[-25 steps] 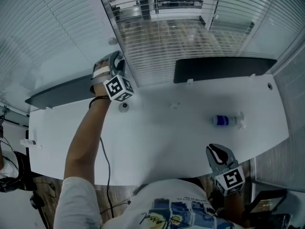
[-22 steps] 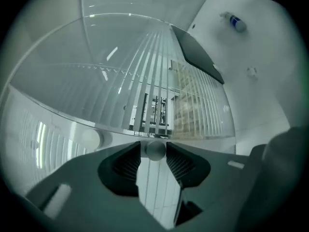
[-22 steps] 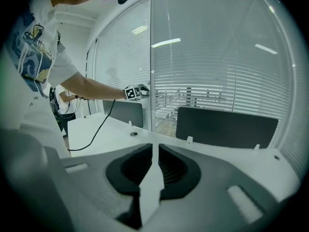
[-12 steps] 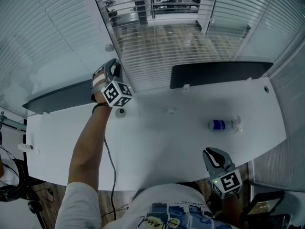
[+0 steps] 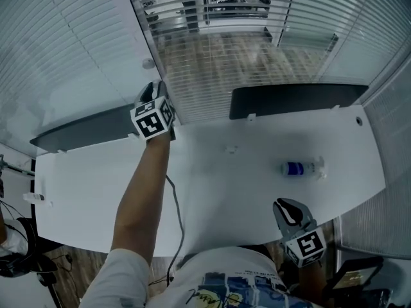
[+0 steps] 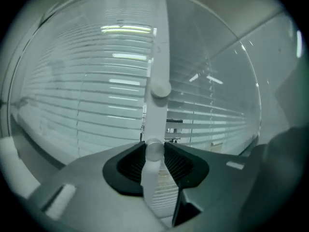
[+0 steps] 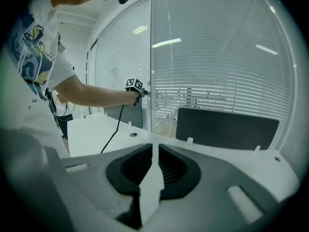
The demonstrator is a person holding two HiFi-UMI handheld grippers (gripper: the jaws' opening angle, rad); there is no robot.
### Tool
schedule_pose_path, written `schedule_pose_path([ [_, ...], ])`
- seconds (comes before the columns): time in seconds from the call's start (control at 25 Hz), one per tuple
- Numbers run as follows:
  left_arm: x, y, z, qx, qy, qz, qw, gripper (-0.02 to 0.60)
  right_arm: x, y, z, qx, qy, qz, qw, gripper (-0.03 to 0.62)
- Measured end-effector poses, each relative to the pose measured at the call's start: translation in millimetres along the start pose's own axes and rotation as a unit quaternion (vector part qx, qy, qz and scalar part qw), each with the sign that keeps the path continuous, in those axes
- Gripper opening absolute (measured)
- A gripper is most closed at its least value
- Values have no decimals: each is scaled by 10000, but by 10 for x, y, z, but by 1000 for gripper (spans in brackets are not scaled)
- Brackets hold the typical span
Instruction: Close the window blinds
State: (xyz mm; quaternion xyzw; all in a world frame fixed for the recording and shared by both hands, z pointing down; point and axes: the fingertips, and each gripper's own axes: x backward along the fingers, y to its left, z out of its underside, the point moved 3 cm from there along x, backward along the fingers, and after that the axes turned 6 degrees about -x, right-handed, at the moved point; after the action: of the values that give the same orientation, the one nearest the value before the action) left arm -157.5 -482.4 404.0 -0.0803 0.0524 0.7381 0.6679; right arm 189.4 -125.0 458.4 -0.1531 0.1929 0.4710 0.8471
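Left gripper view: left gripper, jaws just closed, clamps the small round white knob on the white window post. Its wrist has since rolled, so the white slatted blinds flanking that post should tilt. Right gripper is pinched empty.

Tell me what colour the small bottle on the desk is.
Blue middle, pale end; the bottle shows best in the head view.

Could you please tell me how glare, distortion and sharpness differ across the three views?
Head view: dim, bluish, the desk edges bowed by the wide lens. Left gripper view: strong fisheye, dark corners, light streaks glaring on the glass, the white knob near the lens soft. Right gripper view: same fisheye, similar glare, the dark panel fairly sharp.
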Motion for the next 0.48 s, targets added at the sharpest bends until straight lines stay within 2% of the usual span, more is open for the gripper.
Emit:
schedule_pose_path([
  [0.12,-6,32,14,978,-53,99,9951,127,-18,13,18,19,-12,-33,10000,29],
  [0.16,-13,42,18,1142,-68,131,9934,129,-28,14,26,24,-23,-45,10000,29],
  [0.2,-15,51,14,1139,-70,140,9934,129,-37,15,25,32,-26,-51,10000,29],
  [0.28,-15,46,1,702,-40,126,9974,130,-43,15,3,28,-5,-36,10000,29],
  [0.36,-10,25,-12,-3,11,76,10000,133,-40,13,-10,24,1,-22,10000,28],
  [0.48,13,17,-57,-1166,89,-107,9931,174,-38,11,-19,38,-44,-24,10000,29],
])
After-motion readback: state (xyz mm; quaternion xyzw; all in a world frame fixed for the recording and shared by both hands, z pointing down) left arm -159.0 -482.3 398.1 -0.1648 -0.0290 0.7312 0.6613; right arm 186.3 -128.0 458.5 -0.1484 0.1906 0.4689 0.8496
